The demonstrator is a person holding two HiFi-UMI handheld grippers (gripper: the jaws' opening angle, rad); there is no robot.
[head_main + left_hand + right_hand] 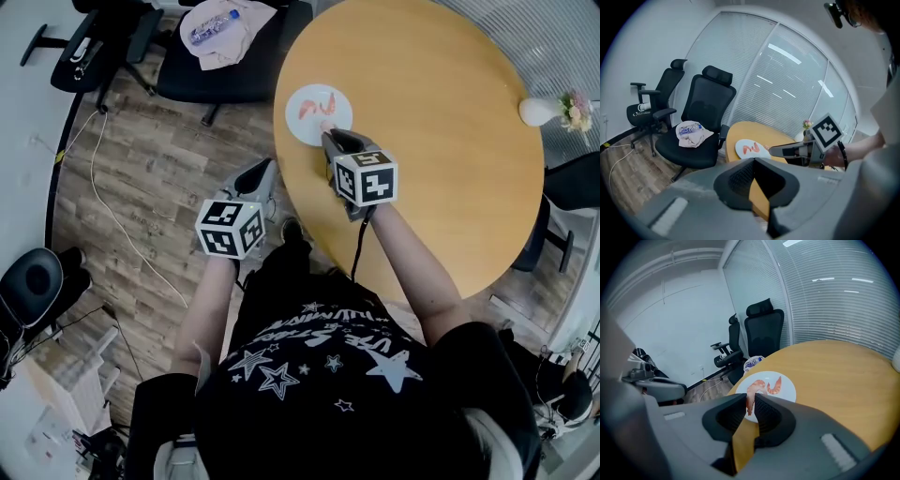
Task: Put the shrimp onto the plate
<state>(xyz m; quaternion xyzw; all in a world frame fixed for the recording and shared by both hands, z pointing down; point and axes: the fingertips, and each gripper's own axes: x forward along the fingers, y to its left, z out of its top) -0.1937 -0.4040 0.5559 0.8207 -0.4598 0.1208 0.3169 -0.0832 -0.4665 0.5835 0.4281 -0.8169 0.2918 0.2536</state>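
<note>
A white plate (319,114) lies near the far left edge of the round wooden table (441,169). One orange shrimp (776,386) rests on the plate (788,391). My right gripper (752,399) is shut on a second shrimp (750,398), which hangs from the tips just over the plate's near rim. In the head view that gripper (328,134) reaches to the plate's near edge. My left gripper (264,170) hovers off the table over the floor, jaws together with nothing in them (753,161). From it I see the plate (742,149) and the right gripper (771,150).
A black office chair (225,66) holding a cloth and a water bottle (214,26) stands beyond the table's left edge. A second chair (94,42) is further left. A small vase of flowers (553,110) stands at the table's right edge. A cable (103,202) trails on the wood floor.
</note>
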